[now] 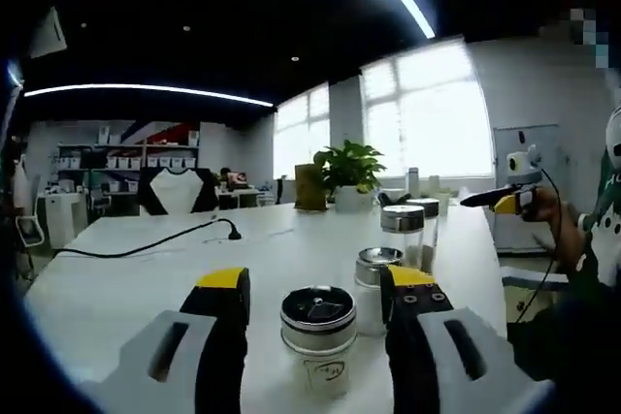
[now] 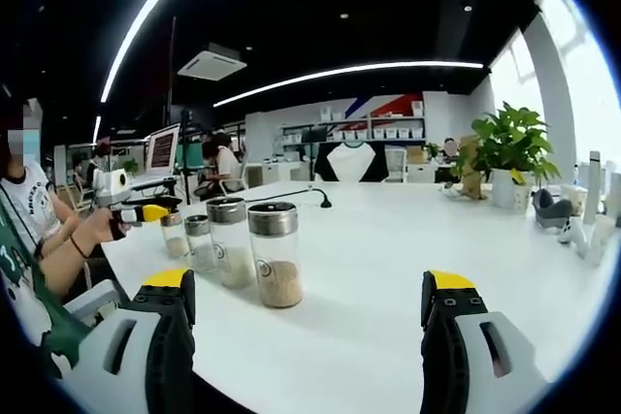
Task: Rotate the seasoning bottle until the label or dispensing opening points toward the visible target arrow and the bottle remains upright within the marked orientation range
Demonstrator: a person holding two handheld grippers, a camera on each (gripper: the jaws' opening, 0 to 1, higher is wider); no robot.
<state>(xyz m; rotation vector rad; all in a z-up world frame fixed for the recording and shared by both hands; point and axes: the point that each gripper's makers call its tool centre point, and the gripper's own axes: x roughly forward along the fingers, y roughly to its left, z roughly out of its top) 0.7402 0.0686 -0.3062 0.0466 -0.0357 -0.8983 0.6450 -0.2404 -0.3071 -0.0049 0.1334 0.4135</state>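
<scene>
On my left gripper view, the left gripper (image 1: 317,302) stands wide open with a seasoning bottle (image 1: 318,336) upright between its jaws — neither yellow-tipped jaw touches the glass as far as I can tell. The bottle's steel lid faces up at me, and a small mark shows on its lower wall; I cannot tell which way its opening points. Just beyond it, toward the right jaw, stands a second bottle (image 1: 374,288), and further ahead a third (image 1: 403,232), all upright on the white table (image 1: 126,288). A black cable (image 1: 146,244) runs across the table ahead and left of the jaws. Far ahead sits a potted plant (image 1: 349,176).

On my right gripper view, the right gripper (image 2: 310,312) is also wide open and holds nothing — bare table lies between its jaws. Ahead and toward the left jaw, a row of four bottles (image 2: 276,254) stands upright, the nearest holding pale grains.
</scene>
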